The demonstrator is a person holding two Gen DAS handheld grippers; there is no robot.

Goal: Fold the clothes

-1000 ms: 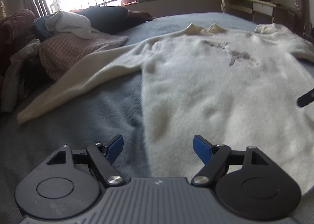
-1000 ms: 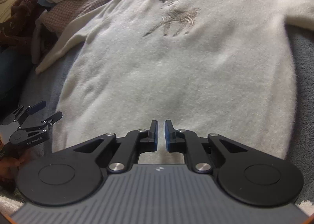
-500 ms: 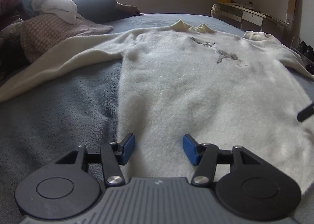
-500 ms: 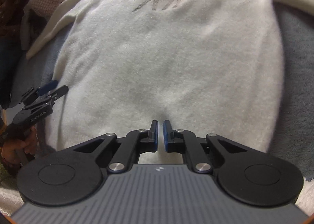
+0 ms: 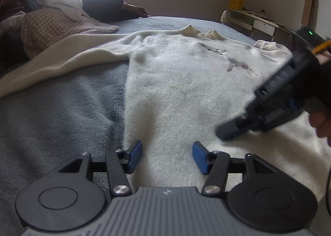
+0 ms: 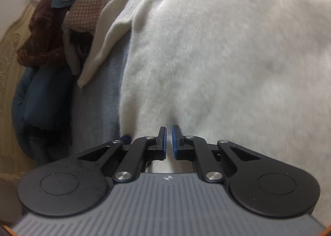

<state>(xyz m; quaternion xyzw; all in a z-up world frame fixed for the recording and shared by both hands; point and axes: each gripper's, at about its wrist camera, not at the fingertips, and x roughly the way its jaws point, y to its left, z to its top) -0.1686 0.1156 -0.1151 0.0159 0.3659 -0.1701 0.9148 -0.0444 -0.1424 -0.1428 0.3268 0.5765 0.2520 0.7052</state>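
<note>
A fluffy cream sweater (image 5: pixel 186 82) with a dark deer print lies flat, front up, on a grey-blue bed cover (image 5: pixel 62 116). My left gripper (image 5: pixel 167 157) is open and low at the sweater's hem near its left side edge, with fabric between its blue pads. In the right wrist view my right gripper (image 6: pixel 169 138) is shut at the hem of the sweater (image 6: pixel 217 60), and the fabric puckers at its tips. It appears blurred in the left wrist view, the right gripper (image 5: pixel 227 132) held by a hand (image 5: pixel 320 122), close to the left one.
A pile of clothes (image 5: pixel 51 24) sits at the far left of the bed, seen too in the right wrist view as a heap (image 6: pixel 82 8) over a blue garment. The left sleeve (image 5: pixel 62 62) stretches out to the left. A low desk (image 5: pixel 258 22) stands by the far wall.
The right gripper, still shut, has swung left across the hem and now shows large in the left wrist view. The left gripper has moved onto the hem and narrowed a little.
</note>
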